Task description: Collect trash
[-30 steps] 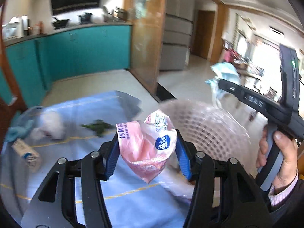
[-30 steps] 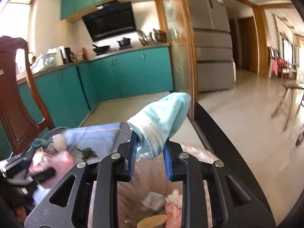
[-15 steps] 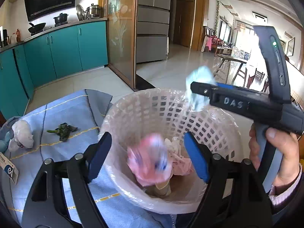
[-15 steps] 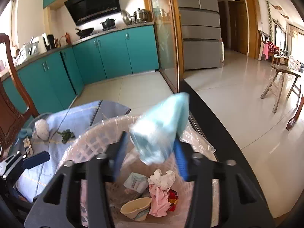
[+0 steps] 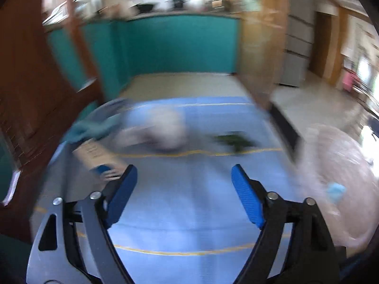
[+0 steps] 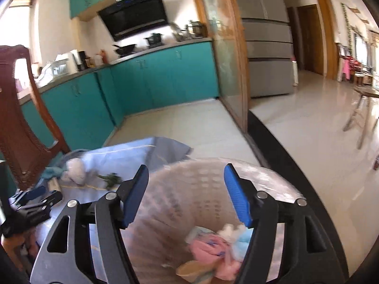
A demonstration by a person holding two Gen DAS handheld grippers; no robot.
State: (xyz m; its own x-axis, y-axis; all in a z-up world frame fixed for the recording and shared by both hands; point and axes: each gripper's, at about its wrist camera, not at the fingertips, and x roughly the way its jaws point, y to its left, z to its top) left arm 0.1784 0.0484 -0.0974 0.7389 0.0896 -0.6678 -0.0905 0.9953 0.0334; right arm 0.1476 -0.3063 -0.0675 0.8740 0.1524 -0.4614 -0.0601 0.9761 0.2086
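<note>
Left claw (image 5: 183, 184): jaws have just been opening, stand wide apart, nothing between them; aimed down at the blue cloth (image 5: 189, 213) on the counter
Right claw (image 6: 186, 189): jaws have just been opening, apart and empty, over the basket (image 6: 189, 177)
Basket: holds a pink wrapper (image 6: 208, 248), a light blue tissue (image 6: 244, 239) and a cup
Left to collect: white wad (image 5: 165, 130), green scrap (image 5: 234, 142), small box (image 5: 99, 158), teal rag (image 5: 94, 127), all on the cloth
Your move: view is blurred, so steady the left hand first; take the nearest piece, the box, jaws astride it before you close
</note>
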